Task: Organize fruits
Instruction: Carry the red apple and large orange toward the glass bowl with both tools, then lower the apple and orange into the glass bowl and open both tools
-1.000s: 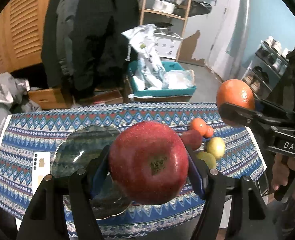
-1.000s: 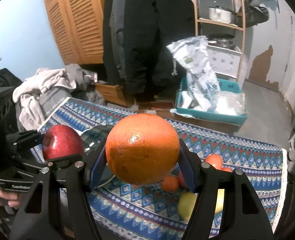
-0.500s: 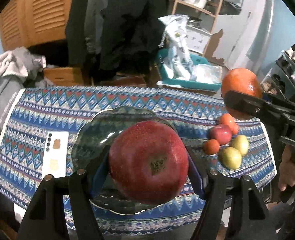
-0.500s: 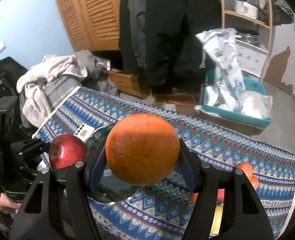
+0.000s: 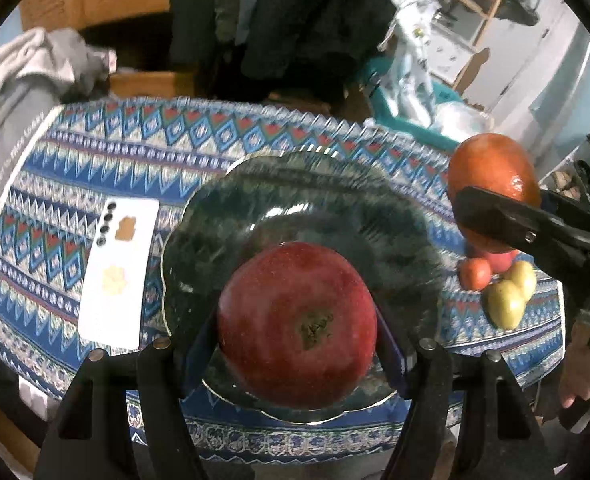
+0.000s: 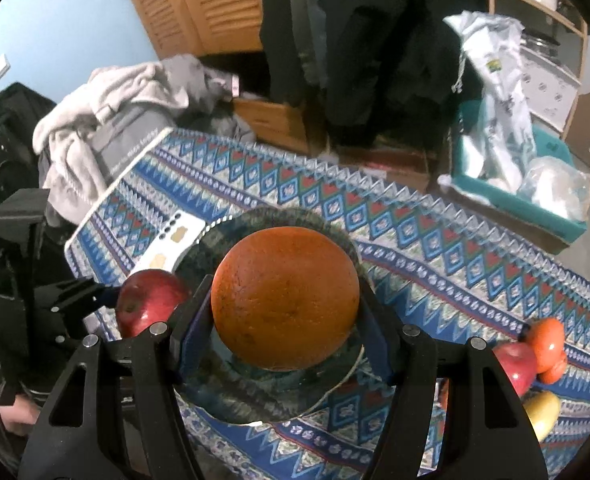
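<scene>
My left gripper (image 5: 297,328) is clamped on the red apple (image 5: 297,326), above the green plate's (image 5: 295,200) near rim. My right gripper (image 6: 285,306) is clamped on the orange (image 6: 285,300), above that plate's centre.

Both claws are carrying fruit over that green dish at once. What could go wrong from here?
The left gripper with the red apple and the right gripper with the orange hang close together above the glass plate, so they might bump. The plate's near rim seems close to the table edge; a hard drop could tip or chip it. Round fruit may also roll off.
</scene>
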{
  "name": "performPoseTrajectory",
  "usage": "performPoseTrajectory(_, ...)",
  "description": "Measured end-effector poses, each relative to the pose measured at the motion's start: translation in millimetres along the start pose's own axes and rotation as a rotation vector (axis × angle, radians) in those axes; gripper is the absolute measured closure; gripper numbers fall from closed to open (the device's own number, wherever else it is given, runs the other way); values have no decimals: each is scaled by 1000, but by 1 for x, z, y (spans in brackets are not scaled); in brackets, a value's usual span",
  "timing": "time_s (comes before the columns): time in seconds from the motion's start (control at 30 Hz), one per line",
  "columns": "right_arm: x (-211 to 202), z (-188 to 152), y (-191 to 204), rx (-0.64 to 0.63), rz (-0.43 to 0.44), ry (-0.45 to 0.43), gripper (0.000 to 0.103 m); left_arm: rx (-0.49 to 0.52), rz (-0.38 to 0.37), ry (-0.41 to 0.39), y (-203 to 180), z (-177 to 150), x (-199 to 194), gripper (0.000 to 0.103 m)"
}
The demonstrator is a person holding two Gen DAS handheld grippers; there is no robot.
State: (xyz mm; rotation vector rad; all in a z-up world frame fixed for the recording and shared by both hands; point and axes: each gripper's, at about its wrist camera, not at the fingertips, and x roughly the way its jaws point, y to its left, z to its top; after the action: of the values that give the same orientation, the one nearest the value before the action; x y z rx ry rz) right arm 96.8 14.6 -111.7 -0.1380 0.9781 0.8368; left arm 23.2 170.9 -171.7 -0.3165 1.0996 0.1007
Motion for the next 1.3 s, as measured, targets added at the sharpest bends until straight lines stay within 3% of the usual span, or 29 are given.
performPoseTrajectory(0.63, 52, -36, -7, 39, 38, 178, 37, -31, 62, 196, 12, -27, 58, 31)
performPoseTrajectory(1.13, 66, -45, -13, 65, 39, 232, 35, -1, 92, 182, 4, -21, 50, 27)
performPoseTrajectory(1.3, 65, -43, -20, 127, 88, 223, 34, 11, 96, 171, 7, -21, 40, 26)
